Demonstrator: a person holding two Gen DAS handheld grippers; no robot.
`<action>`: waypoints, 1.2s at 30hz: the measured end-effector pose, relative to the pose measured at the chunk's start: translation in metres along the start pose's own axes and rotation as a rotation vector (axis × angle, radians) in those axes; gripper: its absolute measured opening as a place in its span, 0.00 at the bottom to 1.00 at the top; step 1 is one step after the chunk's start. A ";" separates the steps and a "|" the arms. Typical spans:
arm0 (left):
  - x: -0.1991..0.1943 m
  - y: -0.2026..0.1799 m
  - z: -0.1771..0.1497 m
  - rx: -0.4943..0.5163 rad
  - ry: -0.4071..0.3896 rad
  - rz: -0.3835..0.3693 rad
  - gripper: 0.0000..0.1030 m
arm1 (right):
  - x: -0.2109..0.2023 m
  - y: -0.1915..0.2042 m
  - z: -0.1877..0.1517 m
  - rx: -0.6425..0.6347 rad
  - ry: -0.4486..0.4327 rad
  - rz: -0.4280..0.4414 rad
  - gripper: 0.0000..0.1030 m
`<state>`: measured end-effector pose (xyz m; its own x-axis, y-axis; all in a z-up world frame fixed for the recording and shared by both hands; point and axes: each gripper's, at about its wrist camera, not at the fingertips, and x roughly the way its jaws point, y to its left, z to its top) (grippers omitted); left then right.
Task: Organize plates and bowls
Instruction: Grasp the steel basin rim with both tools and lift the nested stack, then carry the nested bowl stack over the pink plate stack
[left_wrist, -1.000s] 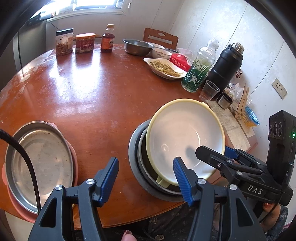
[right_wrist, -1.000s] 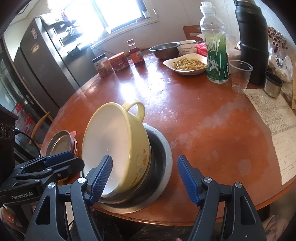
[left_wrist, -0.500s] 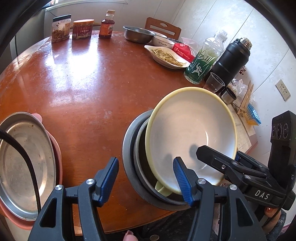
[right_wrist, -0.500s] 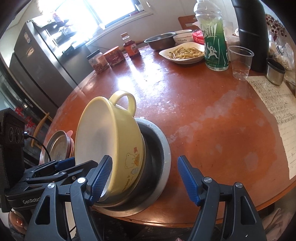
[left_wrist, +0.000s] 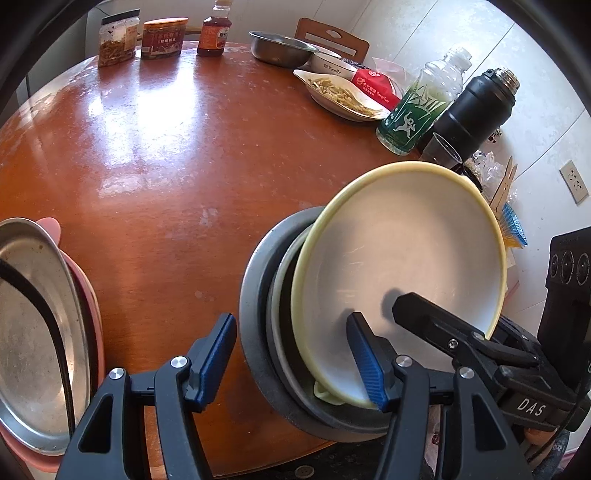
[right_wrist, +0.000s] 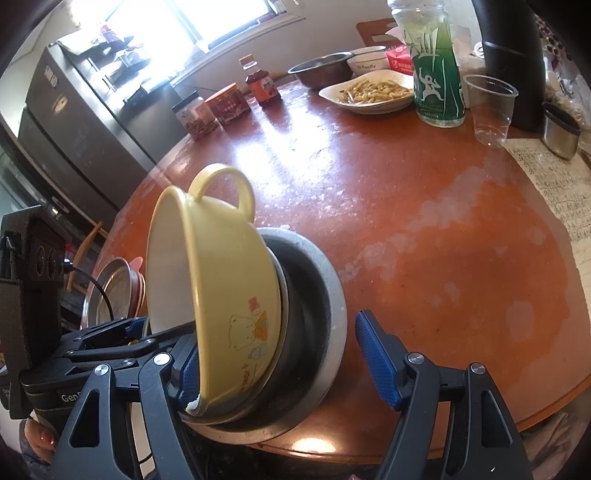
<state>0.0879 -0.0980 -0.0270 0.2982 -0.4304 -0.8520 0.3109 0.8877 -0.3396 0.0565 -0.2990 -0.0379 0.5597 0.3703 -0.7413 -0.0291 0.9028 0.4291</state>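
A yellow handled bowl (left_wrist: 399, 266) (right_wrist: 225, 291) with a white inside stands steeply tilted in a stack of grey metal bowls (left_wrist: 258, 325) (right_wrist: 314, 295) at the near table edge. My left gripper (left_wrist: 291, 362) is open; its right finger lies inside the yellow bowl's low rim. My right gripper (right_wrist: 280, 365) is open; its left finger is inside the bowl's rim, its right finger beyond the stack. A metal plate (left_wrist: 33, 332) on a pink plate (left_wrist: 92, 302) sits at the left.
The round wooden table (left_wrist: 166, 147) holds jars (left_wrist: 118, 37), a sauce bottle (left_wrist: 213, 29), a metal bowl (left_wrist: 280, 46), a dish of food (left_wrist: 343, 96), a green bottle (left_wrist: 421, 107), a black thermos (left_wrist: 476, 107) and a plastic cup (right_wrist: 489, 107). Paper (right_wrist: 554, 184) lies at the right.
The yellow bowl has tipped up from a slight lean to a steep tilt. Both grippers have moved in closer around its low rim.
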 end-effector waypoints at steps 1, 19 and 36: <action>0.000 0.000 0.000 0.001 0.002 -0.003 0.59 | -0.001 0.001 0.000 -0.004 -0.006 0.004 0.68; -0.030 -0.004 0.003 0.002 -0.054 0.021 0.52 | -0.013 0.016 0.017 -0.039 -0.044 0.020 0.54; -0.106 0.048 0.003 -0.059 -0.199 0.097 0.53 | -0.005 0.103 0.046 -0.178 -0.061 0.107 0.55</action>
<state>0.0738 -0.0099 0.0480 0.4981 -0.3607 -0.7886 0.2203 0.9322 -0.2872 0.0890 -0.2180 0.0341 0.5943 0.4570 -0.6618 -0.2334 0.8855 0.4018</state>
